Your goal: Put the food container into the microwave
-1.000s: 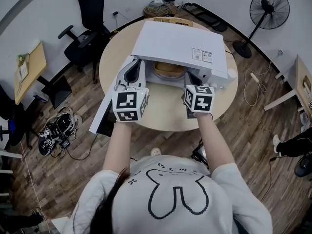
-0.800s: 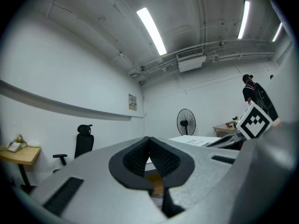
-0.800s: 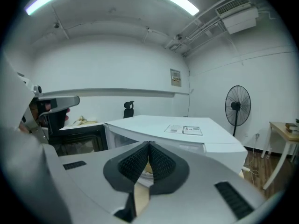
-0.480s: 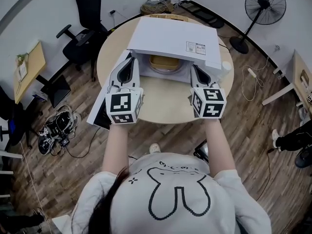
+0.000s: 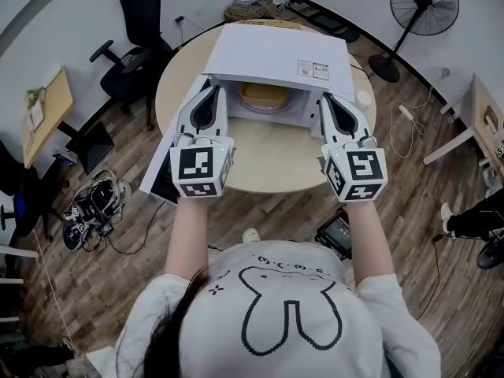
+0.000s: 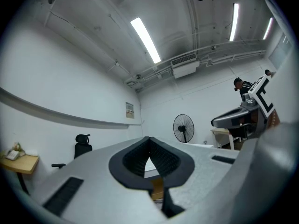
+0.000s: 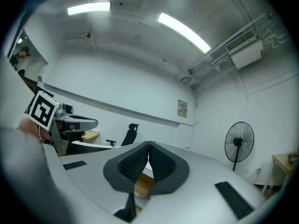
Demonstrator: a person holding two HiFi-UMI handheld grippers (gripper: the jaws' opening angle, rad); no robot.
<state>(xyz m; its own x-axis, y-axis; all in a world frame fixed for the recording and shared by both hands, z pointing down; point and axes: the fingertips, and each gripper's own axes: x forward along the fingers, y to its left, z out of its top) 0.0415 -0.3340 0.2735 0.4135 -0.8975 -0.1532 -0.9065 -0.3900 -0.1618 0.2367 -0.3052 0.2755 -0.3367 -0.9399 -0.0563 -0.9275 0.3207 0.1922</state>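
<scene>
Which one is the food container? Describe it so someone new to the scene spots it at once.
Find the round light-wood table in the middle of the room; a white microwave stands open on it. Inside its cavity sits the food container, a tan tub. It is the only tan thing against the white interior.

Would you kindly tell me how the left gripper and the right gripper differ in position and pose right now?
The left gripper points at the microwave's hinge side, above the open door; the right gripper points at the opposite front corner. The right gripper slants inward more steeply than the left gripper. Both have their jaws closed on nothing and sit outside the cavity that holds the food container.
</scene>
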